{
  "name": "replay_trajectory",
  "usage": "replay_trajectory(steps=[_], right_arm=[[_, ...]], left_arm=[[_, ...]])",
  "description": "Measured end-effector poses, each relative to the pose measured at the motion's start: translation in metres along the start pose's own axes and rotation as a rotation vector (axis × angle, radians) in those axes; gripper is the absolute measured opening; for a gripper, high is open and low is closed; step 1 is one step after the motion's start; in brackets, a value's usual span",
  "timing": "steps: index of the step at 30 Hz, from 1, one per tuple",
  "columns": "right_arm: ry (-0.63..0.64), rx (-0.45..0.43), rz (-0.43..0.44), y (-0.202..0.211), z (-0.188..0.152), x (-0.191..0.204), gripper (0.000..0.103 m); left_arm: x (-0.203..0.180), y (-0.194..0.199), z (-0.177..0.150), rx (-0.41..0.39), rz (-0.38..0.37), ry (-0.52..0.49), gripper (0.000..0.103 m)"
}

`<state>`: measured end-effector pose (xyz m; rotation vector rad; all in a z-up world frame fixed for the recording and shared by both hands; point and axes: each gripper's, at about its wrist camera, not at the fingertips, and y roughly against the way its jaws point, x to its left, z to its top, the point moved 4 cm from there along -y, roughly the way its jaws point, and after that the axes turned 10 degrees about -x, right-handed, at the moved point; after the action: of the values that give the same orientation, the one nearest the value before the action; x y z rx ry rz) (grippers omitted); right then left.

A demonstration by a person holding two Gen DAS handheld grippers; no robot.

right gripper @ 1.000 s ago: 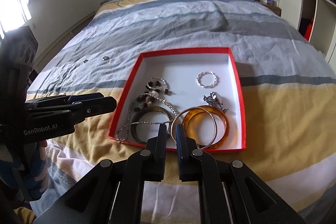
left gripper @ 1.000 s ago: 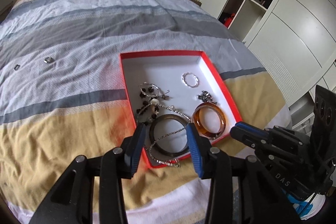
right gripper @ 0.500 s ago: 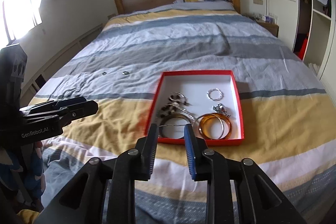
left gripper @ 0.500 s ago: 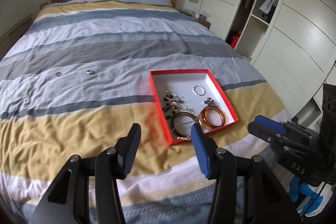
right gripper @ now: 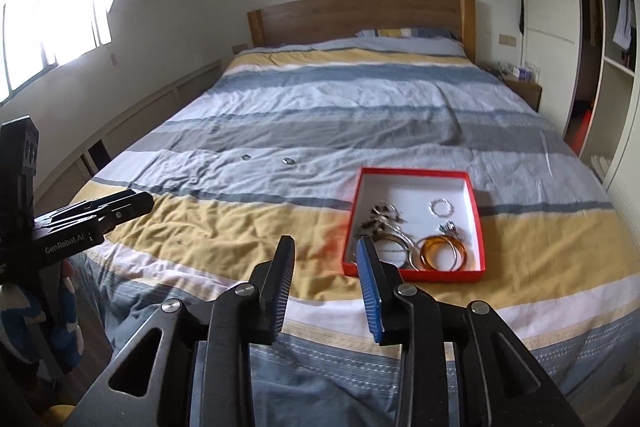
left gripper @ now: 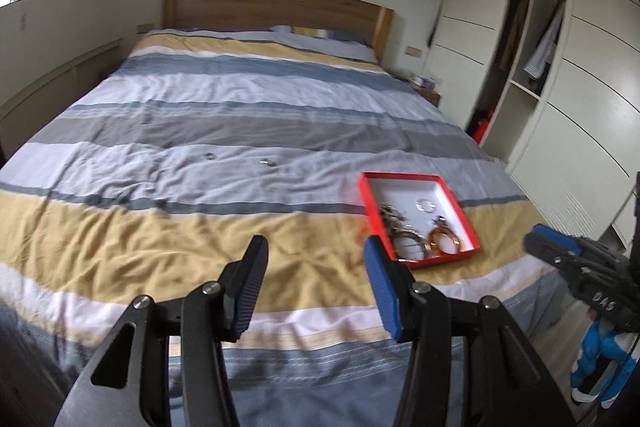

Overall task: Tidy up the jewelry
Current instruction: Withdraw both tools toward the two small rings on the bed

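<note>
A red box (left gripper: 400, 179) (right gripper: 414, 171) with a white inside lies on the striped bed near its right front corner. It holds an amber bangle (left gripper: 433, 241) (right gripper: 424, 255), a dark bangle (right gripper: 390, 238), a thin silver bracelet (right gripper: 441, 206) and tangled beaded pieces. Two small rings (left gripper: 267, 161) (right gripper: 288, 160) lie loose on the grey stripe left of the box. My left gripper (left gripper: 314, 251) hangs open over the yellow stripe, nothing between its fingers. The jaws of my right gripper (right gripper: 324, 251) are opening and hold nothing; the box sits just right of them.
A wooden headboard (right gripper: 360, 15) closes the far end of the bed. White wardrobes with an open section (left gripper: 532, 67) line the right side, and a nightstand (right gripper: 520, 87) stands beside the bed. A window (right gripper: 48, 27) is on the left wall.
Both grippers have drawn back and up from the box, which now looks small and lies to the right. The right jaws went from nearly shut to apart; the left jaws widened.
</note>
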<state>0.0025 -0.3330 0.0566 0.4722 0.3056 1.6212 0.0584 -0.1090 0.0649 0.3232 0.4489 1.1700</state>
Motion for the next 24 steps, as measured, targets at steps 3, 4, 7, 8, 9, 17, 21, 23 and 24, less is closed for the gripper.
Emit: replay_trajectory(steps=[3, 4, 7, 8, 9, 17, 21, 23, 24], right_arm=[[0.016, -0.011, 0.011, 0.001, 0.009, 0.012, 0.035], [0.023, -0.013, 0.014, 0.0, 0.012, 0.015, 0.035], [0.045, -0.011, 0.022, -0.009, 0.023, 0.026, 0.035], [0.049, -0.009, 0.025, -0.014, 0.027, 0.028, 0.035], [0.051, -0.006, 0.031, -0.022, 0.031, 0.032, 0.035], [0.073, 0.029, 0.067, -0.113, 0.049, 0.054, 0.039], [0.077, 0.062, 0.089, -0.181, 0.051, 0.065, 0.039], [0.076, 0.085, 0.101, -0.216, 0.05, 0.07, 0.039], [0.077, 0.1, 0.106, -0.237, 0.048, 0.072, 0.039]], left_arm=[[0.023, 0.005, 0.006, -0.007, 0.047, -0.004, 0.048], [0.03, 0.005, 0.008, -0.007, 0.057, -0.005, 0.048], [0.05, 0.0, 0.016, -0.003, 0.094, -0.008, 0.048], [0.056, -0.003, 0.018, -0.002, 0.106, -0.013, 0.048], [0.064, -0.008, 0.022, 0.0, 0.12, -0.016, 0.048], [0.119, -0.08, 0.03, 0.038, 0.187, -0.024, 0.048], [0.144, -0.136, 0.03, 0.069, 0.168, 0.01, 0.048], [0.154, -0.169, 0.029, 0.086, 0.153, 0.023, 0.048], [0.158, -0.183, 0.029, 0.094, 0.146, 0.027, 0.048]])
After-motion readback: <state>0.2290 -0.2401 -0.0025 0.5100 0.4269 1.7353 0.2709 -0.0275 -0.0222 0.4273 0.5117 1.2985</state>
